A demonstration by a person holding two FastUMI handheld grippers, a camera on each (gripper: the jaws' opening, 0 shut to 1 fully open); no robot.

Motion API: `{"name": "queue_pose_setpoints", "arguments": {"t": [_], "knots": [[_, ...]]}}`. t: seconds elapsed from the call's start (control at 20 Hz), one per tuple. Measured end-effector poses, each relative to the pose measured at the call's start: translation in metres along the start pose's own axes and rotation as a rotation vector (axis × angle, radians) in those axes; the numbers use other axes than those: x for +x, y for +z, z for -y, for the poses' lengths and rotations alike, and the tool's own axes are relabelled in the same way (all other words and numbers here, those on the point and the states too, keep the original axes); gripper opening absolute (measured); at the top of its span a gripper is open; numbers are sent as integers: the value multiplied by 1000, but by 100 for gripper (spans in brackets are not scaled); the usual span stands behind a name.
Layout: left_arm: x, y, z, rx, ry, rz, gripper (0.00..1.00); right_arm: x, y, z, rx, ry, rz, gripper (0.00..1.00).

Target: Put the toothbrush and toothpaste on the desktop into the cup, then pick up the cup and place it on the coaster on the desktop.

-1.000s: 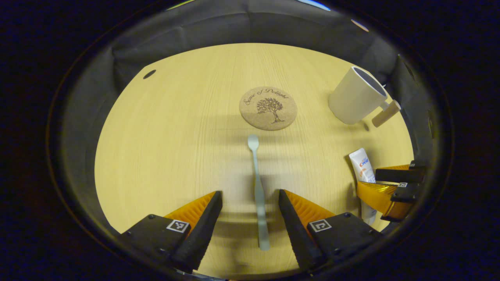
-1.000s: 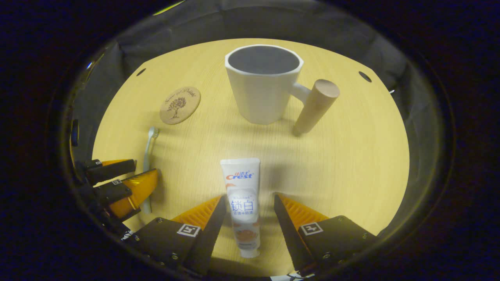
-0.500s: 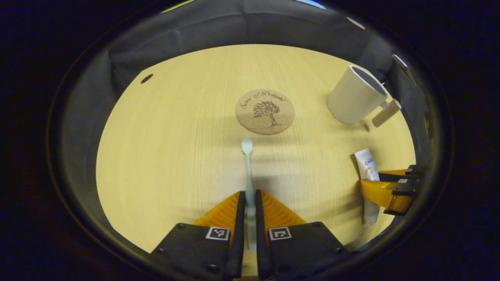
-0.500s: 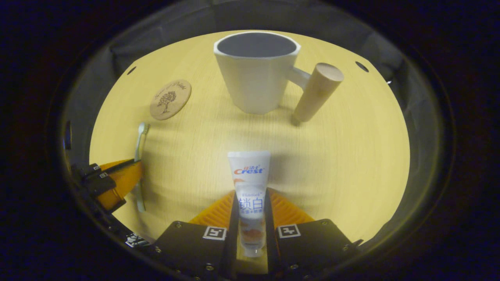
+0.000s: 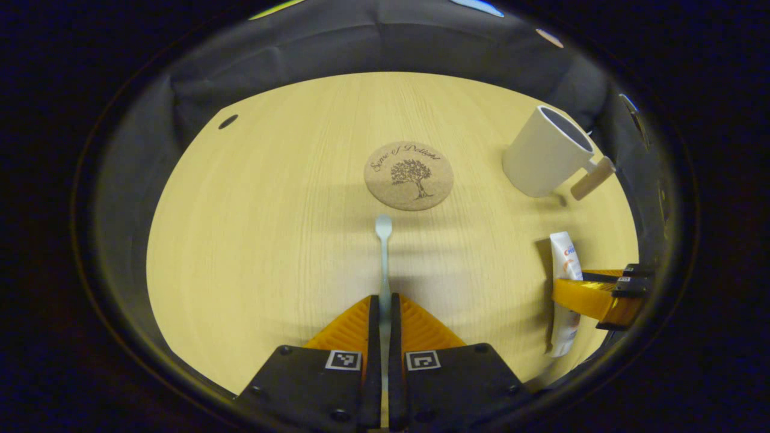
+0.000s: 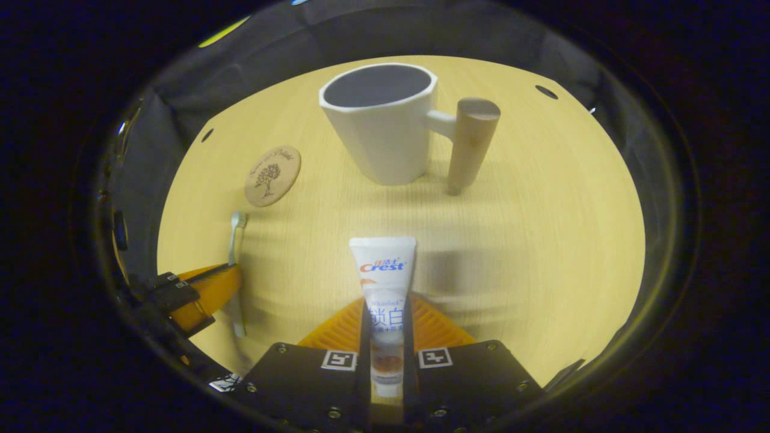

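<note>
A pale blue toothbrush (image 5: 383, 252) runs forward from my left gripper (image 5: 383, 304), which is shut on its handle; its head points at the round cork coaster (image 5: 408, 175). My right gripper (image 6: 385, 304) is shut on a white toothpaste tube (image 6: 383, 273) whose flat end points toward the white cup (image 6: 384, 131) with a wooden handle (image 6: 470, 142). The cup (image 5: 543, 153) stands upright at the far right in the left gripper view, where the right gripper (image 5: 592, 297) holds the toothpaste (image 5: 564, 264). In the right gripper view the left gripper (image 6: 207, 288) grips the toothbrush (image 6: 234, 240) near the coaster (image 6: 272, 175).
The light wooden desktop (image 5: 271, 228) has small dark holes near its far corners (image 5: 228, 122) (image 6: 546, 92). Black cloth walls close the desk in at the back and sides. Bare wood lies between the coaster and the cup.
Both grippers went from open around their objects to shut on them. The right gripper has since lifted and tilted slightly with the toothpaste; the left holds the toothbrush steady.
</note>
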State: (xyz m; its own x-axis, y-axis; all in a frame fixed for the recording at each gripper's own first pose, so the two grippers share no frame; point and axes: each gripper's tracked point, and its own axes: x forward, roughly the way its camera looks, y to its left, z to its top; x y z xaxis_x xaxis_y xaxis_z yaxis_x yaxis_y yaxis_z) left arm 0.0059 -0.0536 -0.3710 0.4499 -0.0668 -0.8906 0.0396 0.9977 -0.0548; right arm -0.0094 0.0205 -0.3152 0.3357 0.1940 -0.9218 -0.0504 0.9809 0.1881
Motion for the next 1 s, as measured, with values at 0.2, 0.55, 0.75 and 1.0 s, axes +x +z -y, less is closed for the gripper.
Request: {"name": "queue_pose_setpoints", "arguments": {"t": [0.2, 0.55, 0.75, 1.0], "knots": [[-19, 15, -2, 17, -14, 88, 13, -29, 18, -5, 7, 28, 91, 23], [-56, 37, 5, 24, -56, 198, 13, -95, 74, -16, 29, 92, 291, 22], [-76, 51, 6, 2, -77, 236, 12, -119, 108, -21, 58, 121, 400, 22], [-90, 56, 1, -6, -79, 260, 13, -128, 148, -15, 109, 136, 500, 22]]}}
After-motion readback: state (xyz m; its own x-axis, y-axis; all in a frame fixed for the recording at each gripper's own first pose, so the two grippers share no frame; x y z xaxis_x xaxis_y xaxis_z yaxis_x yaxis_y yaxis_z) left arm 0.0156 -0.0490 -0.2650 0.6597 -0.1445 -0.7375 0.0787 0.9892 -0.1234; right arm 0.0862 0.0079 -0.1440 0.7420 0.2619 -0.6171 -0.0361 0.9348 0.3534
